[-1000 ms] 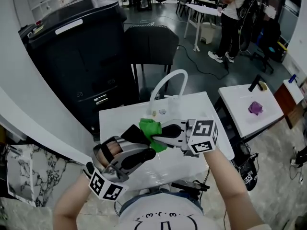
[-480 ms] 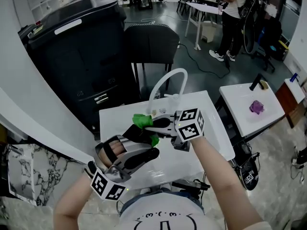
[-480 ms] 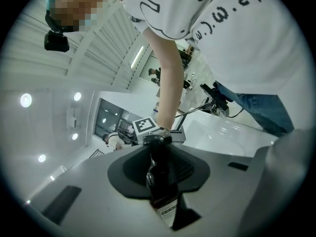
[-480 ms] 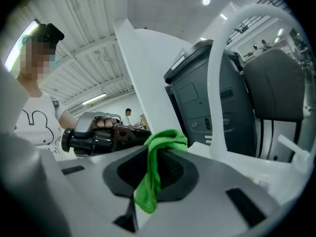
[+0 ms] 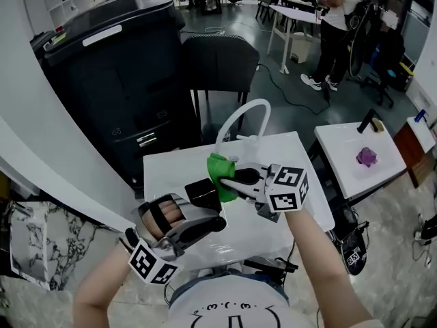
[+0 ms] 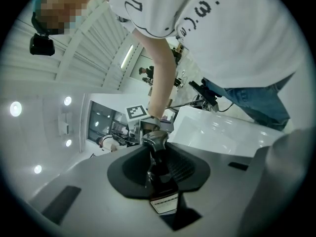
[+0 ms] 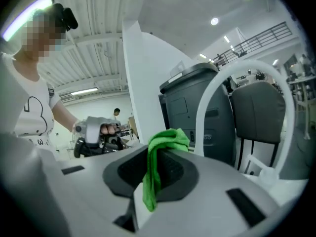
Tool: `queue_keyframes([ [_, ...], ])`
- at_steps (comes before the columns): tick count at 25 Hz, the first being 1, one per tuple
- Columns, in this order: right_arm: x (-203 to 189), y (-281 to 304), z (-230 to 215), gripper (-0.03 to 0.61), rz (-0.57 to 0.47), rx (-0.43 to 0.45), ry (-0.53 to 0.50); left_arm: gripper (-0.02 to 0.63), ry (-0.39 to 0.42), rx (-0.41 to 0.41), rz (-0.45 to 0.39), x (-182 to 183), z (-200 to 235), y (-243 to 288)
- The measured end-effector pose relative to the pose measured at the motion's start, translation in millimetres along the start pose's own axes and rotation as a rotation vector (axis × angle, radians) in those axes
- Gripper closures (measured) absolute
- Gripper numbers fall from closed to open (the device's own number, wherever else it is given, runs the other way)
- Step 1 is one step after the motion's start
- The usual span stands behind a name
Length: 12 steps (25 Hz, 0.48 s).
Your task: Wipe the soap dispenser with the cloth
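Green cloth [image 5: 220, 173] in right claw [image 5: 227, 181], pointing left.

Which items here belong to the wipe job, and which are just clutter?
Job: soap dispenser in left gripper; green cloth in right gripper.
Lying about: white faucet, dark bin, chair, purple object.

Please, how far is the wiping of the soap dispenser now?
Done: the left claw grips the dispenser, and the right claw grips the cloth. In hand: the cloth lies against the dispenser's far side, so wiping seems under way. Left: probably the other sides; how clean the dispenser is cannot be seen.
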State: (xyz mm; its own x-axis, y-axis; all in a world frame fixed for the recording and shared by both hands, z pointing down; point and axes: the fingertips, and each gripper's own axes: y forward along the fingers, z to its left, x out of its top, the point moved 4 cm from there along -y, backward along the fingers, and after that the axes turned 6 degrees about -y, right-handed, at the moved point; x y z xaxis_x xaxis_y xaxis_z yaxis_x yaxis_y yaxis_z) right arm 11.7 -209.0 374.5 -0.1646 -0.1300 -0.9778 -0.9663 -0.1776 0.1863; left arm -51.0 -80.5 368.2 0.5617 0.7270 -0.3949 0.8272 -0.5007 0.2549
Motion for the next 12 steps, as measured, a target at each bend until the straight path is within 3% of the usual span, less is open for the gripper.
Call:
queue_keyframes([
  [7, 14, -27, 38, 0.531, -0.138, 0.07, 0.007, 0.511, 0.031, -0.009, -0.006, 1, 0, 2],
  [12, 12, -15, 31, 0.531, -0.196, 0.047, 0.065, 0.511, 0.07, -0.043, -0.033, 8, -4, 1],
])
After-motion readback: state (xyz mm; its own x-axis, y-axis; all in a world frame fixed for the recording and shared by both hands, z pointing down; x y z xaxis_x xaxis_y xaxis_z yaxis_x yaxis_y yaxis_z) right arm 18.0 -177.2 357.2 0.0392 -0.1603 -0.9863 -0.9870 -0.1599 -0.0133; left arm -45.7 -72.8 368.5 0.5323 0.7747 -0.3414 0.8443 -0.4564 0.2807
